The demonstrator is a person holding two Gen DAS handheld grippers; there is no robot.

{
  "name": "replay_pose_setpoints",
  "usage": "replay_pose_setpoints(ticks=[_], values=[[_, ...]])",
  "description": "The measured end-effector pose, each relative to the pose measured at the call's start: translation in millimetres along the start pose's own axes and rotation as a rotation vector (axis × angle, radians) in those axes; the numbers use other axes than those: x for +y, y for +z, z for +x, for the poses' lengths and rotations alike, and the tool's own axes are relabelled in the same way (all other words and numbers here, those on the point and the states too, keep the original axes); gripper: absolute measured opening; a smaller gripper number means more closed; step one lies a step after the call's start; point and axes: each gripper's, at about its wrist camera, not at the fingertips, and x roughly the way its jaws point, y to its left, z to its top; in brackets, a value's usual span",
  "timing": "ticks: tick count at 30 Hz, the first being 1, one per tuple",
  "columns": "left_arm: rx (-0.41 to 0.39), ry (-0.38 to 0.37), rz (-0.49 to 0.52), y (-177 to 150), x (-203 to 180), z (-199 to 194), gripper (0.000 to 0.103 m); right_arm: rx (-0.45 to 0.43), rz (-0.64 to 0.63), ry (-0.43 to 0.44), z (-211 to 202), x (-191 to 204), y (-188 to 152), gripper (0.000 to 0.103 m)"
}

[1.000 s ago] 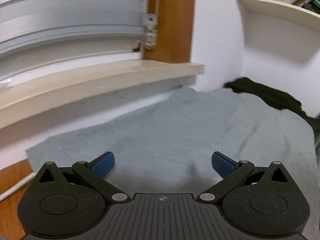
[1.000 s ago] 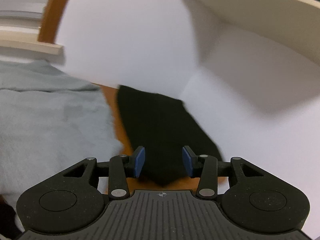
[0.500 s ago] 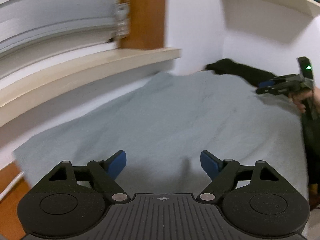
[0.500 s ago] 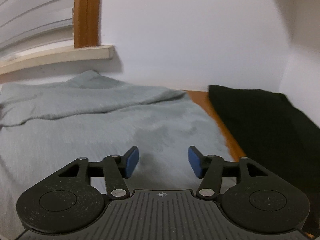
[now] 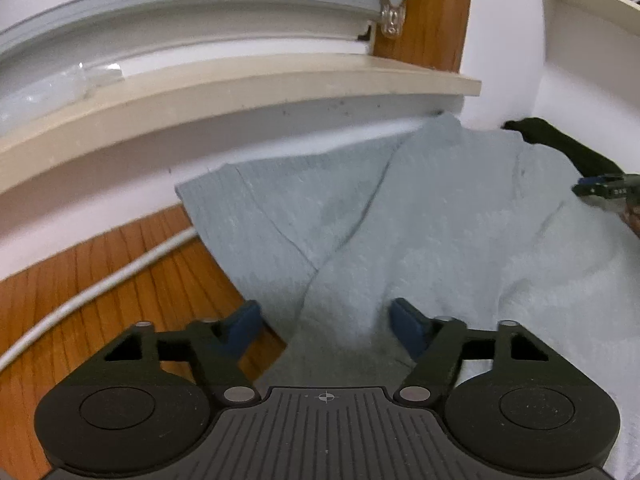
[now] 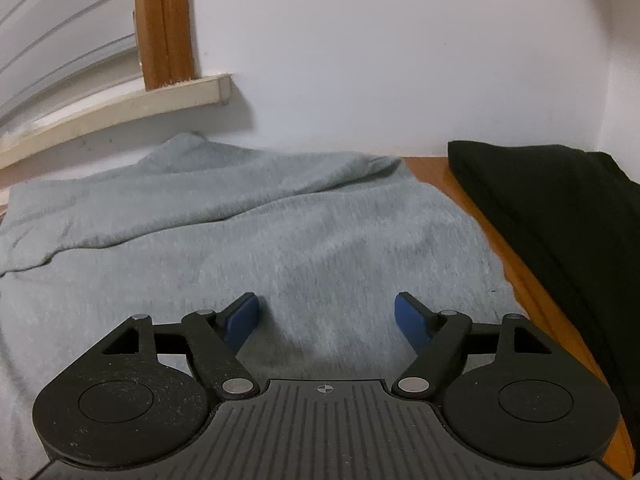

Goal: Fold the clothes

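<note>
We see a grey sweater (image 6: 248, 232) spread over most of the wooden table (image 5: 120, 280), reaching its back edge under the windowsill (image 5: 240, 88), with a folded black garment (image 6: 560, 208) at the right edge. Our left gripper (image 5: 324, 320) is closing over the sweater's left edge, its pads not yet pressing the cloth. Our right gripper (image 6: 326, 316) is opening above the right part, gripping nothing.

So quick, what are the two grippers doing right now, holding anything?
Left gripper: jaws apart and closing over the edge of the grey garment, not gripping it yet.
Right gripper: jaws opening above the grey garment, holding nothing.
</note>
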Motion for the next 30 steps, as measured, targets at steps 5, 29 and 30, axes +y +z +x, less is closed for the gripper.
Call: replay_pose_setpoints(ticks=[5,29,30], values=[[-0.009,-0.028,-0.011,-6.3,6.3,-6.4,0.050,0.008,-0.031,-0.002,1.8,5.2,0.0,0.076],[-0.200,-0.011,0.028,52.4,-64.1,10.7,0.069,0.002,-0.037,0.008,0.1,4.2,2.2,0.080],[-0.183,-0.051,0.033,54.2,-73.7,19.1,0.069,-0.003,-0.041,0.007,-0.2,4.5,3.5,0.080]])
